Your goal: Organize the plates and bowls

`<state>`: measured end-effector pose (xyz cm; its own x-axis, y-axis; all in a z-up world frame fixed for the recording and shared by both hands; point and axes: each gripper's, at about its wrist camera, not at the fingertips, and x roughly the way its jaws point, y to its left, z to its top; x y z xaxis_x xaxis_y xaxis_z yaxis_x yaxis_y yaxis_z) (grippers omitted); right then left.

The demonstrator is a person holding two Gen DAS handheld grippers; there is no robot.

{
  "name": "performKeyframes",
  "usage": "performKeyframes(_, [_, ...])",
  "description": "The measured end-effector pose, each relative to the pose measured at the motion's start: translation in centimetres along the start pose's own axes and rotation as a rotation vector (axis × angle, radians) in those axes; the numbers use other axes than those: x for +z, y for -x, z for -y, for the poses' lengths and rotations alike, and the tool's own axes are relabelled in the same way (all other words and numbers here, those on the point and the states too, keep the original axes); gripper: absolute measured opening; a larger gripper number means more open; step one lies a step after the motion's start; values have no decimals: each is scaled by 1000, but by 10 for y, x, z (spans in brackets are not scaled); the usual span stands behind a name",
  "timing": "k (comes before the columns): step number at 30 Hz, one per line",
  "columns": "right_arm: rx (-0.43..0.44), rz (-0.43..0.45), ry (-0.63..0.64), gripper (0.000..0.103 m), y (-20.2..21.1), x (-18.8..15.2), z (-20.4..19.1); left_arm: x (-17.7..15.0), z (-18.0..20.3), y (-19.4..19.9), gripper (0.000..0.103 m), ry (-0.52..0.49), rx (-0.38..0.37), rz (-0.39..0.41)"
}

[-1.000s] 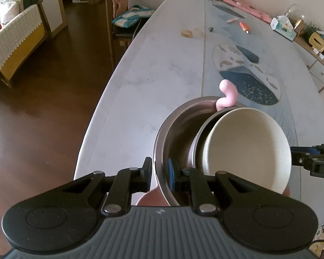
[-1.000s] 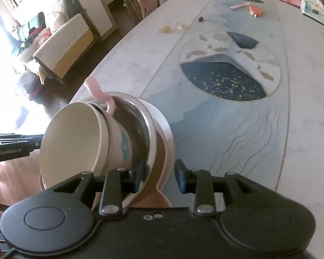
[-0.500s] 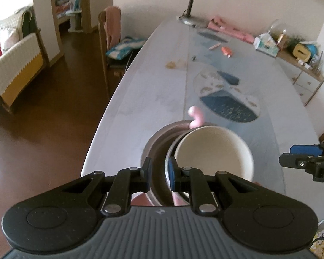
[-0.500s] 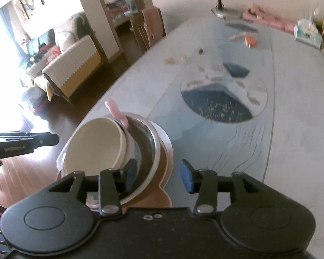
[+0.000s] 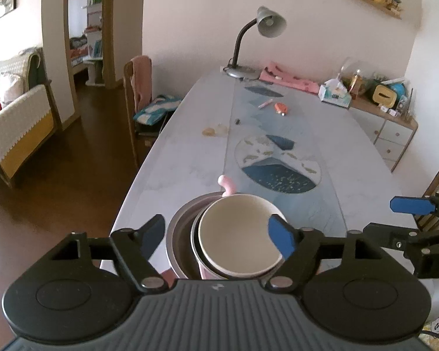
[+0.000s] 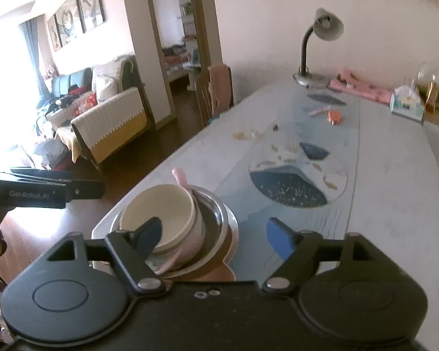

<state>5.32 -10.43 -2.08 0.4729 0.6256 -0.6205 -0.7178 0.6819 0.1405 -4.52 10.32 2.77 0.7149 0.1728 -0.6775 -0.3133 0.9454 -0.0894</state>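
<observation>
Your left tool (image 5: 219, 238) and right tool (image 6: 212, 235) are both opening, jaws spread wide, pads pressing on nothing. Between and beyond them sits the nested stack at the tabletop's (image 5: 190, 158) near edge: one smooth cream bowl (image 5: 237, 234) inside one shiny steel bowl (image 5: 180, 234), on a flat plate (image 6: 234, 228) seen from your right tool. One curved pink handle (image 5: 226, 185) sticks up at the stack's 12 o'clock side.

Desk lamp (image 5: 267, 25), tissue box (image 5: 335, 95), sofa (image 6: 108, 117)
</observation>
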Motion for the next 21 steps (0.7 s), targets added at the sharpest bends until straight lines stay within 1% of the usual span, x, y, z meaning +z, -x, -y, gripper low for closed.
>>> performKeyframes(2, [-6, 25, 15, 94, 5, -3, -4, -4, 2, 5, 79, -7, 2, 6])
performKeyframes(4, [-2, 54, -8, 99, 12, -8, -6, -9, 4, 9, 81, -10, 4, 14])
performKeyframes(6, [0, 62, -19, 102, 14, -10, -6, -13, 6, 13, 87, -13, 6, 24])
performKeyframes(8, [1, 70, -38, 103, 16, -13, -5, -18, 8, 17, 102, -7, 14, 33])
performKeyframes(11, [7, 65, -71, 103, 18, -19, -4, -25, 10, 24, 103, 7, 27, 63])
performKeyframes(15, [10, 62, -86, 103, 19, -24, -6, -32, 12, 27, 103, 30, 8, 50])
performKeyframes(21, [-5, 73, -78, 103, 27, -28, -9, -36, 18, 32, 103, 42, -1, 42])
